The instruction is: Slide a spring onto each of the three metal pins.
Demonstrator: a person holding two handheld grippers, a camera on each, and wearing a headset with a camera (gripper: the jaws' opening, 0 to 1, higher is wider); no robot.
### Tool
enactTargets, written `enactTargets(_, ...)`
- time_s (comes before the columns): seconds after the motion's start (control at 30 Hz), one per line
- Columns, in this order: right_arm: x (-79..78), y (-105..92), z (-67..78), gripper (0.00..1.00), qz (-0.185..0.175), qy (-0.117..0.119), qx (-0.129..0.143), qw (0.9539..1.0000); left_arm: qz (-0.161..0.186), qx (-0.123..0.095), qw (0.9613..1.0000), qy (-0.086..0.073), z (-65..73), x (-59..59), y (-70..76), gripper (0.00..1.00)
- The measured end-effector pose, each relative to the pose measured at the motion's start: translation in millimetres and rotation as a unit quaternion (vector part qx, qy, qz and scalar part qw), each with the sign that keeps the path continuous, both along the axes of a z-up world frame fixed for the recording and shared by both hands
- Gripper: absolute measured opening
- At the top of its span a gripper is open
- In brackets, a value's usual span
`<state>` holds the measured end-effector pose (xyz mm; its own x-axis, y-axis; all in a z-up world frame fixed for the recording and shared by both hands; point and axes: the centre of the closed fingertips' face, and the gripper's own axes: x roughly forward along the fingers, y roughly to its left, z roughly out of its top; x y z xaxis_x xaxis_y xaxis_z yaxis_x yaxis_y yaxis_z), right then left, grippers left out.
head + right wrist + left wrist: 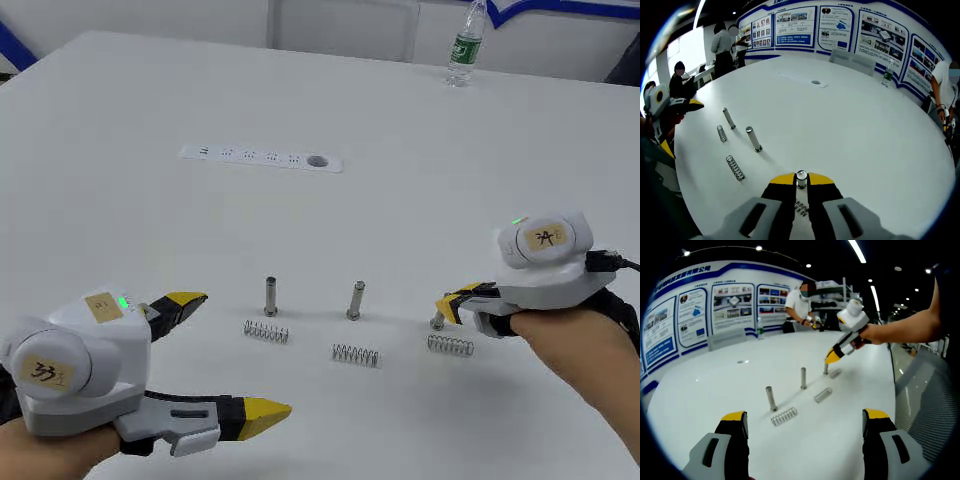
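Your right gripper [447, 305]: yellow-tipped jaws closed onto short silver metal right-end pin [801, 178], pin upright, toward desk's right edge. Your left gripper [805, 415]: jaws spread wide, holding nothing, near front edge of white desk [400, 220]. Free and upright, in row along front edge: left-end pin [270, 296], middle pin [356, 300]. Three small coiled wire springs lie flat on desk, one just frontward of each pin: left-end spring [266, 331], middle spring [356, 354], right-end spring [450, 345].
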<state>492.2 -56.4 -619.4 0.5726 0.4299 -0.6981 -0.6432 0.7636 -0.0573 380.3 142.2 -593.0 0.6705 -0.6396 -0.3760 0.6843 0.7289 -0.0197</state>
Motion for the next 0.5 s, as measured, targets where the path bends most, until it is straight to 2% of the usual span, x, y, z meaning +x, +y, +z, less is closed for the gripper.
enactTargets(0.5, -1.1, -4.0, 3.2, 0.16, 0.007, -0.002, -0.002, 1.0, 0.0, 0.0, 1.0, -0.002, 1.3, 1.3, 0.6, 0.97)
